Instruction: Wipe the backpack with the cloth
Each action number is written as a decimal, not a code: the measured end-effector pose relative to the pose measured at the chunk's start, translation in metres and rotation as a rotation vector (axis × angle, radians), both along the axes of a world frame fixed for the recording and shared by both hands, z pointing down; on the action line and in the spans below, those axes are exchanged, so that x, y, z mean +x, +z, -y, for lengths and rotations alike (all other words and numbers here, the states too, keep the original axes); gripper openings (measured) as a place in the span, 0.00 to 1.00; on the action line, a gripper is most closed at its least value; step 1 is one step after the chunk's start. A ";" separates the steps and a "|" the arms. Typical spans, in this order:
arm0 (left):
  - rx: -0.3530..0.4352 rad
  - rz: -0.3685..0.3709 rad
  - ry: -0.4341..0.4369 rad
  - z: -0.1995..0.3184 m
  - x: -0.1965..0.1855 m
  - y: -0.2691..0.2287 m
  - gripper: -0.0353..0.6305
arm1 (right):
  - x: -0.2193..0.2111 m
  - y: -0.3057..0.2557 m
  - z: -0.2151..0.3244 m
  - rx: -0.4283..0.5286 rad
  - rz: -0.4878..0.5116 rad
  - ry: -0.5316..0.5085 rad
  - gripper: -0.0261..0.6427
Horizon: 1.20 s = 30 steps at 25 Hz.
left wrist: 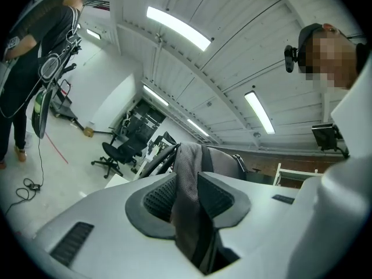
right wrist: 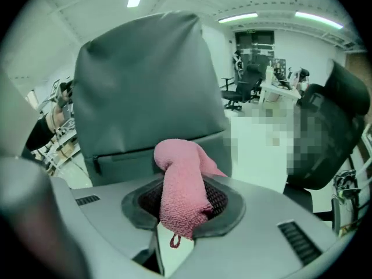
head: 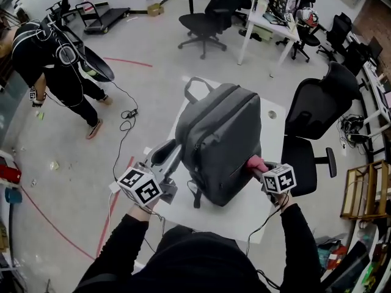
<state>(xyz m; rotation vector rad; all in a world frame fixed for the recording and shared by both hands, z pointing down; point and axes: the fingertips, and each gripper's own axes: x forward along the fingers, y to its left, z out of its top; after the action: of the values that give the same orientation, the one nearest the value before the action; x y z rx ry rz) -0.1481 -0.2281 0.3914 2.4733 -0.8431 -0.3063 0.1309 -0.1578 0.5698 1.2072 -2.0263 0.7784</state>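
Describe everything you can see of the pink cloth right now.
The cloth is pink, nubby, terry-like fabric, bunched into a thick roll with a small loop hanging at its lower end. The right gripper is shut on it, pads pinching its middle. Its free end bulges past the jaws toward the grey backpack, low on its side; contact can't be confirmed.

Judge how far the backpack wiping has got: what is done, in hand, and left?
Done: the right hand-held gripper is clamped on the pink cloth, and the left hand-held gripper grips a grey strap, steadying the backpack on the white table. In hand: the cloth sits at the backpack's lower side. Left: likely most of the wiping; nothing shows which parts were wiped.
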 end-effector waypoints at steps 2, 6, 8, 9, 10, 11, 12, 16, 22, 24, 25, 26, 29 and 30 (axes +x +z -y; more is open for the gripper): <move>0.001 0.017 -0.025 -0.007 0.001 0.002 0.24 | 0.036 -0.010 0.020 0.061 -0.011 0.101 0.20; -0.002 0.062 -0.085 -0.015 -0.004 0.002 0.24 | 0.071 -0.026 0.054 0.177 0.010 0.203 0.20; 0.001 0.094 -0.114 -0.016 0.000 0.005 0.24 | 0.081 -0.013 0.063 0.183 0.021 0.185 0.20; 0.003 0.106 -0.126 -0.018 0.004 0.006 0.24 | 0.086 -0.006 0.066 0.178 0.021 0.170 0.20; 0.004 0.113 -0.136 -0.018 0.008 0.006 0.24 | 0.090 -0.001 0.067 0.166 0.021 0.150 0.20; 0.004 0.114 -0.144 -0.019 0.010 0.006 0.24 | 0.090 0.004 0.066 0.149 0.024 0.121 0.20; 0.004 0.115 -0.152 -0.019 0.013 0.005 0.24 | 0.087 0.007 0.062 0.131 0.031 0.082 0.20; 0.014 0.116 -0.175 -0.019 0.030 0.007 0.24 | 0.079 0.023 0.032 0.080 0.063 -0.067 0.20; 0.017 0.102 -0.207 -0.026 0.039 0.004 0.24 | 0.014 0.036 -0.037 0.025 0.125 -0.252 0.20; 0.013 0.112 -0.214 -0.030 0.042 0.002 0.24 | -0.017 0.035 -0.060 0.014 0.158 -0.284 0.20; 0.012 0.120 -0.216 -0.031 0.043 0.001 0.24 | -0.034 0.034 -0.070 0.010 0.182 -0.299 0.20; 0.010 0.128 -0.217 -0.033 0.043 0.001 0.24 | -0.051 0.032 -0.081 0.004 0.207 -0.316 0.20; 0.007 0.152 -0.222 -0.036 0.045 0.003 0.24 | -0.098 0.029 -0.113 -0.024 0.275 -0.382 0.20; 0.007 0.157 -0.226 -0.037 0.046 0.003 0.24 | -0.111 0.028 -0.123 -0.036 0.295 -0.407 0.20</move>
<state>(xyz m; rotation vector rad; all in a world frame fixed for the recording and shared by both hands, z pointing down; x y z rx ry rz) -0.1026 -0.1914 0.3942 2.4351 -1.1924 -0.1938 0.0203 -0.0343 0.5977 0.6503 -2.3796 0.8174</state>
